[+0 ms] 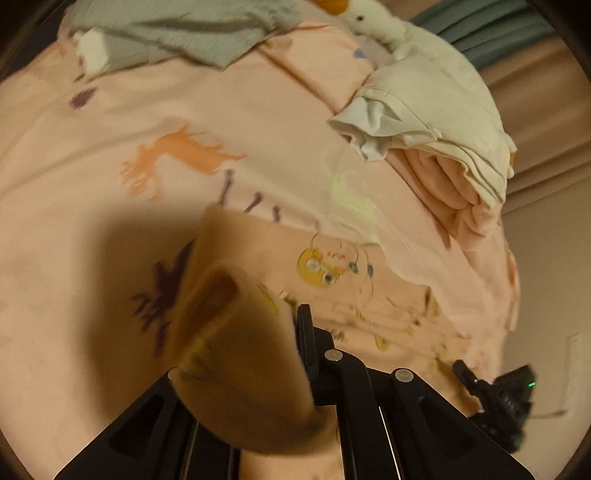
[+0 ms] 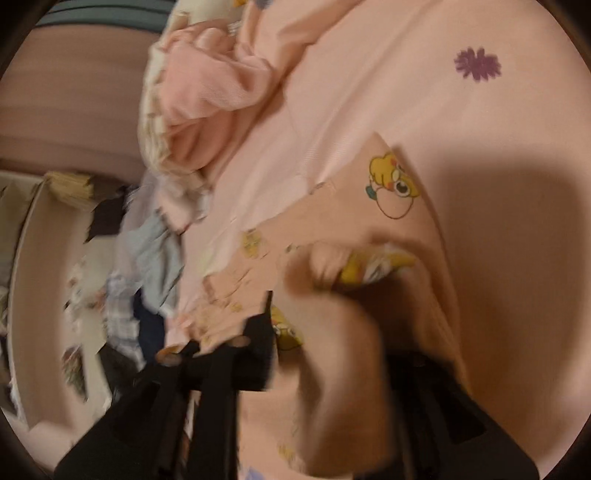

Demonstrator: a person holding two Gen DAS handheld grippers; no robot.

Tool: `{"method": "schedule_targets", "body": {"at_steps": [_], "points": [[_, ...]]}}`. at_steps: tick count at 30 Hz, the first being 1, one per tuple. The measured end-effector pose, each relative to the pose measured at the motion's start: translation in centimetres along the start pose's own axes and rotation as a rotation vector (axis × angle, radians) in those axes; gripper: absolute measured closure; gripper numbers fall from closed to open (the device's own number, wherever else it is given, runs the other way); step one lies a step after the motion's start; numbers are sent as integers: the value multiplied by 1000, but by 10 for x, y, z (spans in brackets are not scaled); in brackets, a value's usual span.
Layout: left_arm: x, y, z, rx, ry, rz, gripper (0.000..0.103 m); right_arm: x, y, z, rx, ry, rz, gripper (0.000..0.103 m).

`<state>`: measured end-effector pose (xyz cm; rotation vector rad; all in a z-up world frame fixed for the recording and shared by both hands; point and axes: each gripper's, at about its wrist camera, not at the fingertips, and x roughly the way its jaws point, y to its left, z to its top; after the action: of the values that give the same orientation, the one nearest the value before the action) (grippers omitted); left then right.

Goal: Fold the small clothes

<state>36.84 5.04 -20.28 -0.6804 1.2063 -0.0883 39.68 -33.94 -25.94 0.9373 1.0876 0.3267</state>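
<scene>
Garment point(image 1: 332, 269) in peach with yellow cartoon prints, lying spread across the middle of the bed point(image 1: 258, 122), one edge lifting off the pink animal-print cover. Pinching a raised fold of that edge with the left gripper point(image 1: 291, 317), fingers pressed together on the cloth, the fold draping over and hiding one finger while the other black finger is showing beside it. Hanging in a curl toward the left wrist camera, shadowing the cover underneath.

Reaching over the opposite side of the garment with the right gripper point(image 2: 332, 325), fingers spread apart, a bunch of the peach cloth sitting loosely between them and covering the far finger; heavy blurring here, so not telling whether any pad is touching the cloth.

Sitting beyond the garment, near the bed's far edge: folded stack point(image 1: 436, 110), white pieces on top of pink ones. Resting behind the stack, against it, plush goose point(image 1: 369, 18) in white with an orange beak. Lying well apart at the far left of the cover, grey cloth point(image 1: 177, 29), flat and partly folded. Spilling beside the bed in the right wrist view, loose heap of clothes point(image 2: 147, 266) in blue, plaid and dark tones, blurred.
</scene>
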Motion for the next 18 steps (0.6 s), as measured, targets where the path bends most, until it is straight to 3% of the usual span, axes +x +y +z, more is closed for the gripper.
{"method": "schedule_targets", "body": {"at_steps": [1,2,3,7,8,10,12,14,16,18], "points": [[-12,6,-3,-19,11,-7,86,-17,-1,-3,2,-4,9,49],[-24,10,-8,-22,7,-2,81,-27,-1,-8,2,-21,4,33],[-39,13,-17,-6,-13,30,78,-48,0,-13,-7,-63,-27,29],[-75,5,-50,123,-112,159,78,-98,14,-39,-118,-162,-154,29],[-81,4,-60,142,-119,179,78,-103,17,-48,-153,-161,-174,32],[-84,3,-78,156,-142,152,78,-104,25,-69,-249,-149,-208,48],[-72,-12,-93,237,-113,159,78,-92,37,-89,-369,-121,-273,85],[-46,-32,-108,323,-82,194,78,-69,49,-101,-454,-81,-311,93],[-26,-46,-114,362,-63,173,78,-48,50,-107,-472,-37,-320,93],[1,-57,-112,395,-33,203,78,-28,46,-103,-458,-10,-326,93]]}}
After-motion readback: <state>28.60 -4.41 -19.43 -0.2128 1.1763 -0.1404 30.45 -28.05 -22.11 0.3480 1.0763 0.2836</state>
